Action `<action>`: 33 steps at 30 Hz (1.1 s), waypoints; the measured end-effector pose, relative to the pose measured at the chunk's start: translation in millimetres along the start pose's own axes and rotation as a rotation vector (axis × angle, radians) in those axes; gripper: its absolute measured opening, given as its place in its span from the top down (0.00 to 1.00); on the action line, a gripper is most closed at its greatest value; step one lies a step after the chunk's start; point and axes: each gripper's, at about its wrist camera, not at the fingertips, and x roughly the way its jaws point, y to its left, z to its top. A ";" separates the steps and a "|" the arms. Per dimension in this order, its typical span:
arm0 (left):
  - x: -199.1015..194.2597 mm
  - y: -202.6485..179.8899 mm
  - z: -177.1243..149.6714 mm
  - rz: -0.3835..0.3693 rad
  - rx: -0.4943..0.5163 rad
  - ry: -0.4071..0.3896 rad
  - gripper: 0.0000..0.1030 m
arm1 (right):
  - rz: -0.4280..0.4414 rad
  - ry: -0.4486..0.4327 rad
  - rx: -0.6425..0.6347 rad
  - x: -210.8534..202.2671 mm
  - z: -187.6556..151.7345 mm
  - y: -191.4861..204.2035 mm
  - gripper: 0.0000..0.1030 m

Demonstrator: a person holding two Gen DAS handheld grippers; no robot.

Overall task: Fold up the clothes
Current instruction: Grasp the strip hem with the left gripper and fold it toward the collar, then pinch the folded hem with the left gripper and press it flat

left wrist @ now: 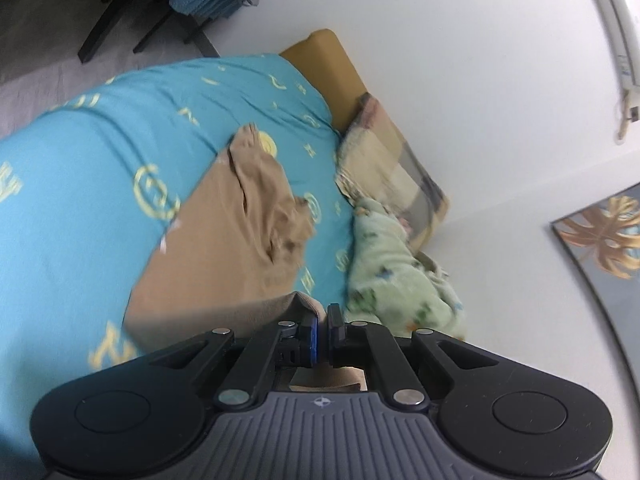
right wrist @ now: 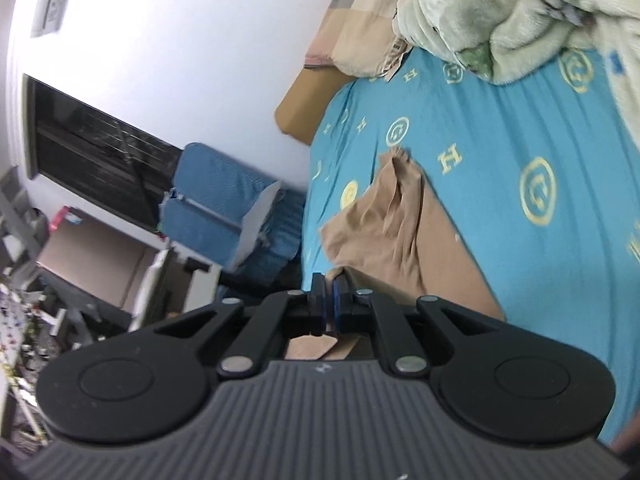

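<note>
The tan garment (left wrist: pixel 224 248) is lying spread across the bed (left wrist: pixel 80 208), its far end bunching into wrinkles near the green fleece blanket (left wrist: pixel 396 276) and plaid pillow (left wrist: pixel 400 168). The left claw (left wrist: pixel 323 330) is pinching one near corner of the cloth, jaws nearly closed on it; the right claw (right wrist: pixel 327 300) is gripping the other near corner the same way. This looks like the start of a fold: the next move probably calls for carrying both corners forward together, keeping the edge taut, onto the wrinkled far end.
</note>
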 end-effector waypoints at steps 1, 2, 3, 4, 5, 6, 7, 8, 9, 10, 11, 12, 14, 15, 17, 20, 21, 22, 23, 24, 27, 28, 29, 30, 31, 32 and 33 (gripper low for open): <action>13.7 -0.4 7.6 0.014 0.022 -0.009 0.95 | -0.015 -0.003 -0.023 14.0 5.0 0.0 0.93; 27.8 -0.2 14.8 0.031 0.048 -0.019 0.95 | -0.027 -0.006 -0.045 27.6 9.8 -0.4 0.93; 41.9 0.0 22.0 0.049 0.074 -0.030 0.95 | -0.032 -0.007 -0.063 40.4 14.0 -2.4 0.93; 55.9 1.2 28.5 0.064 0.096 -0.037 0.95 | -0.039 -0.009 -0.083 52.9 17.4 -5.0 0.93; 69.5 4.3 33.7 0.074 0.111 -0.039 0.95 | -0.046 -0.011 -0.103 65.2 20.5 -7.8 0.93; 83.4 7.6 38.4 0.083 0.129 -0.042 0.95 | -0.055 -0.013 -0.123 77.0 22.4 -11.9 0.93; 96.9 11.0 41.8 0.094 0.159 -0.047 0.95 | -0.065 -0.016 -0.148 88.8 23.8 -17.0 0.93; 109.8 14.2 43.6 0.111 0.198 -0.050 0.95 | -0.078 -0.022 -0.177 100.3 24.7 -22.6 0.93; 123.3 17.8 44.3 0.133 0.236 -0.051 0.95 | -0.093 -0.022 -0.199 111.7 25.1 -28.5 0.93; 136.8 21.3 45.1 0.155 0.275 -0.051 0.95 | -0.107 -0.016 -0.211 122.5 25.1 -34.3 0.93; 150.0 25.2 45.5 0.177 0.312 -0.049 0.95 | -0.123 -0.008 -0.226 132.9 25.0 -39.4 0.93; 162.7 29.7 45.6 0.200 0.344 -0.041 0.95 | -0.143 0.005 -0.251 142.3 24.8 -42.6 0.93; 185.0 41.0 46.9 0.235 0.373 -0.019 0.95 | -0.183 0.030 -0.300 161.0 24.4 -49.0 0.93; 194.1 47.6 48.1 0.247 0.365 -0.009 0.95 | -0.200 0.042 -0.319 169.3 24.2 -52.1 0.93; 206.5 59.0 49.9 0.266 0.357 0.007 0.95 | -0.219 0.063 -0.328 179.3 23.1 -56.6 0.92; 211.9 62.9 48.8 0.290 0.388 0.026 0.94 | -0.249 0.090 -0.369 186.8 19.8 -55.6 0.91; 211.0 62.0 48.0 0.294 0.398 0.028 0.94 | -0.259 0.098 -0.384 188.4 18.5 -54.5 0.89; 209.3 59.8 46.8 0.299 0.412 0.030 0.92 | -0.273 0.103 -0.402 188.6 17.1 -52.3 0.88; 205.4 54.4 44.5 0.309 0.440 0.032 0.88 | -0.284 0.103 -0.421 187.9 15.6 -49.8 0.77; 201.1 48.3 41.5 0.323 0.476 0.030 0.85 | -0.286 0.093 -0.443 184.6 13.8 -46.6 0.48; 183.9 30.2 30.8 0.329 0.557 0.006 0.45 | -0.257 0.035 -0.492 169.0 9.5 -37.0 0.13; 177.5 25.6 27.3 0.328 0.572 -0.009 0.35 | -0.245 0.016 -0.506 162.6 8.0 -32.9 0.13; 171.1 21.3 23.7 0.328 0.587 -0.025 0.31 | -0.236 0.008 -0.519 157.0 6.9 -28.6 0.13; 164.7 17.3 19.7 0.330 0.600 -0.043 0.30 | -0.228 0.000 -0.531 151.2 5.6 -24.5 0.13; 158.1 13.0 15.6 0.330 0.614 -0.058 0.27 | -0.223 -0.013 -0.544 144.7 3.7 -21.0 0.13; 151.0 8.3 11.1 0.324 0.629 -0.069 0.24 | -0.223 -0.025 -0.557 138.2 1.3 -17.6 0.13; 143.9 3.5 6.6 0.319 0.644 -0.081 0.24 | -0.225 -0.037 -0.571 131.6 -1.3 -14.4 0.13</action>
